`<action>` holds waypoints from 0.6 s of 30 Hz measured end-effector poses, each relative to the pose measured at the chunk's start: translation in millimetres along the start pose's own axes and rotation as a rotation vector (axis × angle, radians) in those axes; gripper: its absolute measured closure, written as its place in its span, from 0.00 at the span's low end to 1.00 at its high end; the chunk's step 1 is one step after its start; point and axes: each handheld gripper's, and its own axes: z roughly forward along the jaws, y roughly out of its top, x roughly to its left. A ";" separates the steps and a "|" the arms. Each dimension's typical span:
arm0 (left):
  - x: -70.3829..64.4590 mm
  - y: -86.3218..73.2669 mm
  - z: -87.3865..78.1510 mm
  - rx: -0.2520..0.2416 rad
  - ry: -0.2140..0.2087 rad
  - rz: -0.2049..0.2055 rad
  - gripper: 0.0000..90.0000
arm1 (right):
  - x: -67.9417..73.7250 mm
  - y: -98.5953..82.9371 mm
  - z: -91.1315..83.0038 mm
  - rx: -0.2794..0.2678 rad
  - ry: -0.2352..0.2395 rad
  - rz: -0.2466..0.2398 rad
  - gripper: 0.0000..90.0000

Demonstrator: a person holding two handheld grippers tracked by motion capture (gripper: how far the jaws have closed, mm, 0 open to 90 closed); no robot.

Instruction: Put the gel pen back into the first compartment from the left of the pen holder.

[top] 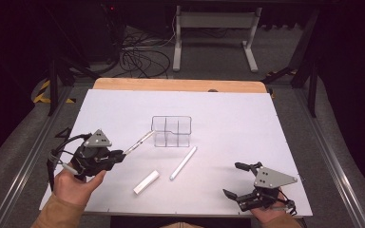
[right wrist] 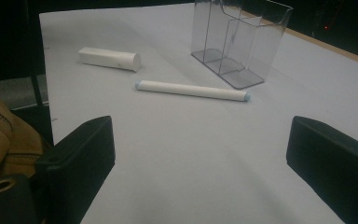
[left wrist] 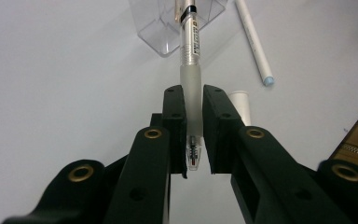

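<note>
High view, left of centre: the left gripper (top: 121,155) pinches a pen (top: 139,142) beside the clear organizer (top: 171,131). Tilt it upright before lowering into a compartment. Lower right, the right gripper (top: 235,182) idles, spread.

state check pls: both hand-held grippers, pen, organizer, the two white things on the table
Left hand-held gripper: shut on the pen, held above the table.
Right hand-held gripper: open, holding nothing.
Pen: clamped near its tip end, far end pointing at the clear organizer.
Clear organizer: upright, compartments look empty.
Long white tube: lying flat, free.
Short white tube: lying flat, free.
</note>
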 end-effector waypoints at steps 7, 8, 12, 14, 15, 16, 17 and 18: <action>7.0 12.7 -1.2 0.004 -0.011 -0.008 0.89 | -0.4 -0.1 -0.1 0.001 0.000 0.002 0.09; 7.8 14.1 -0.8 0.006 -0.012 -0.007 0.89 | -0.3 -0.1 -0.2 0.001 0.000 0.004 0.09; 13.6 22.1 2.1 0.012 -0.024 -0.010 0.89 | -0.4 -0.2 0.0 0.001 0.000 0.005 0.09; 16.6 24.9 3.2 0.016 -0.035 -0.014 0.89 | -0.5 -0.3 0.0 0.001 0.000 0.004 0.09; 18.3 26.6 4.1 0.018 -0.040 -0.018 0.89 | -0.5 -0.3 0.0 0.001 0.000 0.004 0.09; 19.1 27.8 5.0 0.019 -0.041 -0.023 0.89 | -0.5 -0.3 -0.2 0.001 0.000 0.004 0.09; 19.7 28.7 5.5 0.022 -0.041 -0.022 0.89 | -0.6 -0.3 -0.2 0.001 0.001 0.005 0.09; 20.4 30.1 6.5 0.025 -0.042 -0.023 0.89 | -0.7 -0.4 -0.2 0.001 0.001 0.004 0.09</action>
